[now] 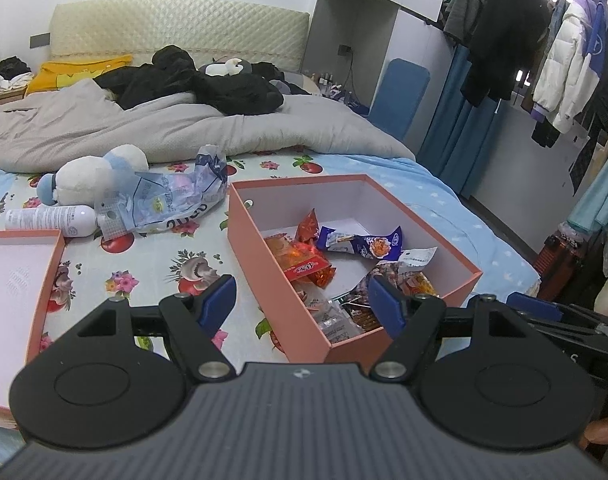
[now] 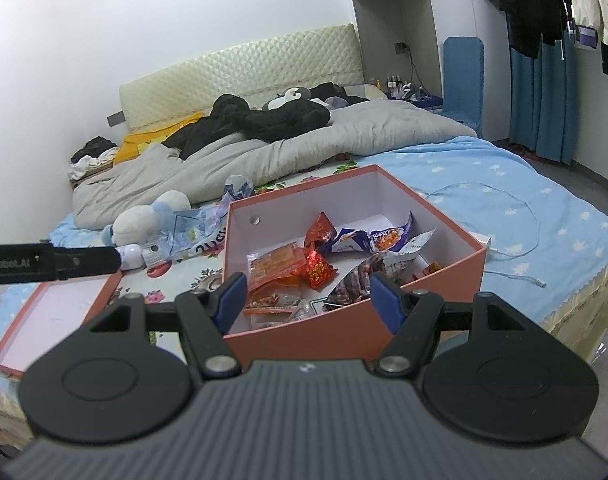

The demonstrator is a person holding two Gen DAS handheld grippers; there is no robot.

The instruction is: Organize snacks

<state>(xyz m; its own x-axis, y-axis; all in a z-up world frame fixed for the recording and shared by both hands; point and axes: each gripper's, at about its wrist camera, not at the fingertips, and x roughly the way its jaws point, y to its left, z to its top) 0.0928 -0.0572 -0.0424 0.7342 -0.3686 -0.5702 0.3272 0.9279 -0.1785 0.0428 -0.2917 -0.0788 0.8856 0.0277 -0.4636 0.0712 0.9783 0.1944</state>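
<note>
Closest up in the left wrist view is the left gripper (image 1: 302,304), blue-padded jaws spread wide apart with nothing between them, hovering over the near end of the pink box (image 1: 264,280) sitting on the bed (image 1: 152,264). Inside that box is the snack pile: an orange packet (image 1: 304,264), a smaller red-orange one (image 1: 307,229) standing up behind it, a purple wrapper (image 1: 363,242), plus some clear and brown packs down at the near corner, hard to tell apart. Off to the left lies the box lid (image 1: 44,280), upside down, well apart from the box. Further back there's a plush toy (image 1: 92,174), a crumpled plastic bag (image 1: 176,200) and a white bottle (image 1: 52,220) all bunched together, then a grey duvet (image 1: 184,128) with black clothes (image 1: 196,84) on top

Right wrist view: right gripper (image 2: 307,296) is also wide open and empty, jaws hanging just above the near wall of the same pink box (image 2: 343,332). Same snacks in there, orange packet (image 2: 276,260), shiny red one (image 2: 317,270), purple wrapper (image 2: 367,238). Box lid (image 2: 60,312) shows on the left, with a black bar of the other gripper poking in above it. A white cable (image 2: 515,224) loops across the blue sheet to the right of the box
</note>
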